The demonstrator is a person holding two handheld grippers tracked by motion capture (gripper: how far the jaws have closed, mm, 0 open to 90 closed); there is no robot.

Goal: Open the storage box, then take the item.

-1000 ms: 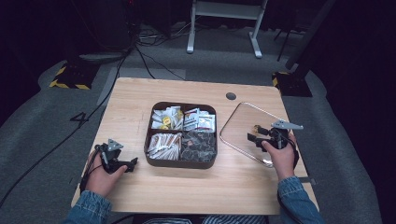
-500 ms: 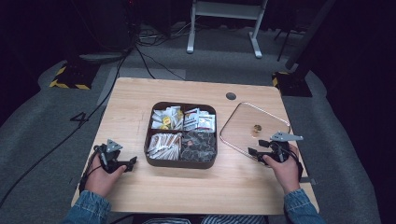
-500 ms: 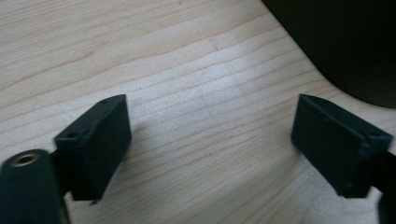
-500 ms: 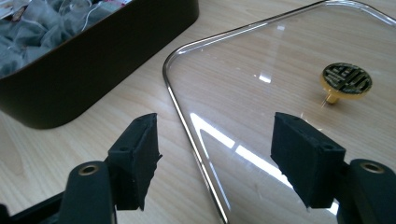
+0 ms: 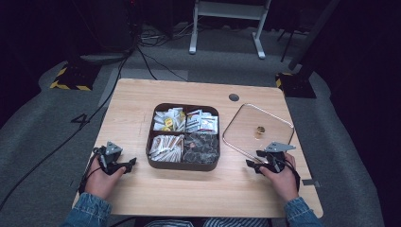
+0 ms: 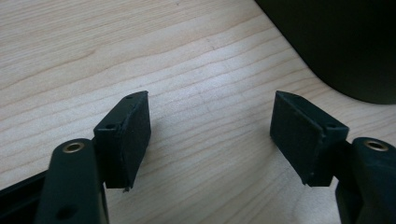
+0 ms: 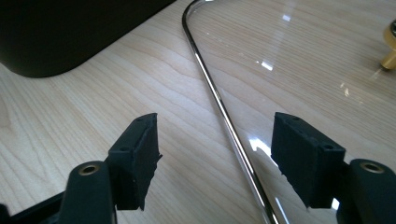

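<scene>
A dark four-compartment box (image 5: 184, 164) of wrapped packets sits mid-table. Its clear glass lid (image 5: 250, 135) with a gold knob (image 5: 259, 129) lies flat on the table to the box's right. My right gripper (image 5: 253, 162) rests low at the lid's near corner, open, and the lid's metal rim (image 7: 219, 107) runs between its jaws. The gold knob (image 7: 391, 51) shows at that view's right edge. My left gripper (image 5: 126, 164) rests on the bare wood left of the box, open and empty. The box's dark wall (image 6: 345, 42) fills the upper right of the left gripper view.
The wooden table (image 5: 137, 104) has a round cable hole (image 5: 233, 97) at the back right. A strip of tape (image 5: 308, 182) lies near the right front edge. Cables trail on the grey floor (image 5: 94, 71) behind the table.
My right gripper has drawn back toward the near edge and sunk to the table, letting go of the glass lid, which now lies flat. The left gripper has stayed put.
</scene>
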